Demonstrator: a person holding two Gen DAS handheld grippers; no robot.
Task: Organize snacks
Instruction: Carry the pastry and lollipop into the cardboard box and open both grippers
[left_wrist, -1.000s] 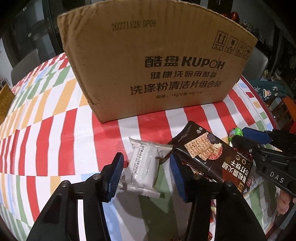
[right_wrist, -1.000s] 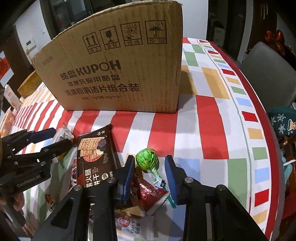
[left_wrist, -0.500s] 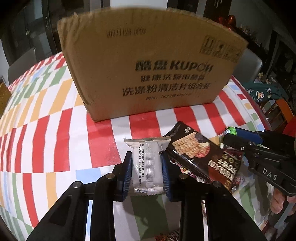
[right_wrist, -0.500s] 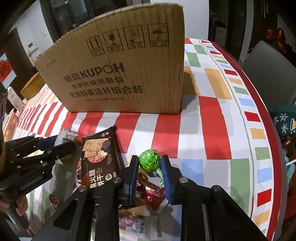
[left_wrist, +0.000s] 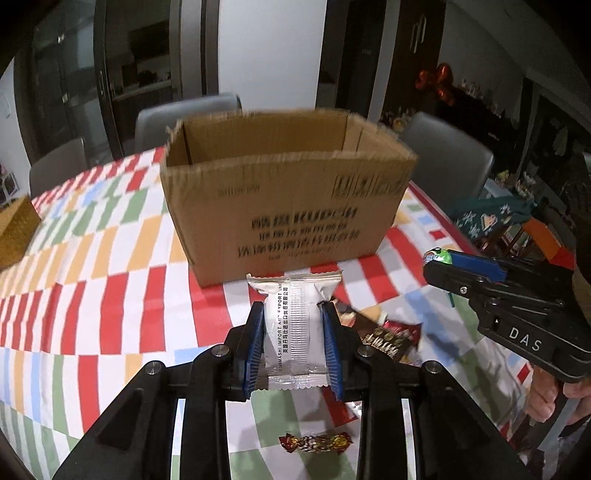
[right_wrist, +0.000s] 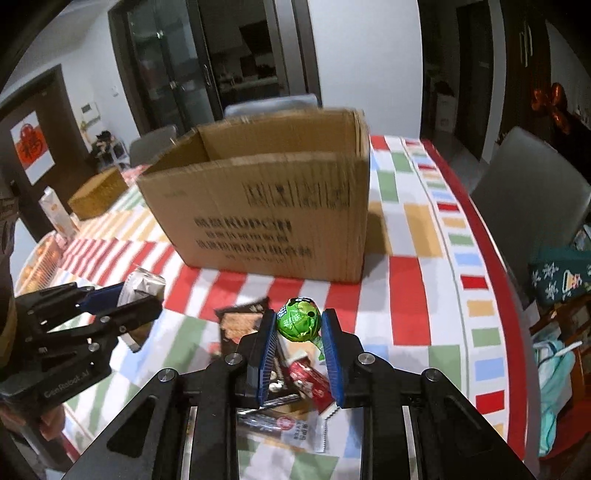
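Now we have both claws raised off the striped tablecloth (left_wrist: 110, 295): left gripper (left_wrist: 293, 347) clenched on the silver packet (left_wrist: 295, 325), right gripper (right_wrist: 299, 350) grasping the green lollipop (right_wrist: 297, 319). Ahead of each, the open cardboard box (left_wrist: 280, 206) awaits; dropping in seems next.

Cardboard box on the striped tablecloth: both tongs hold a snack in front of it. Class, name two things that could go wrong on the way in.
1. The right tongs pinch the round green lollipop only at its sides; it may slip out.
2. The cardboard box has tall walls; the white packet in the left tongs could catch the near rim and nudge the box.
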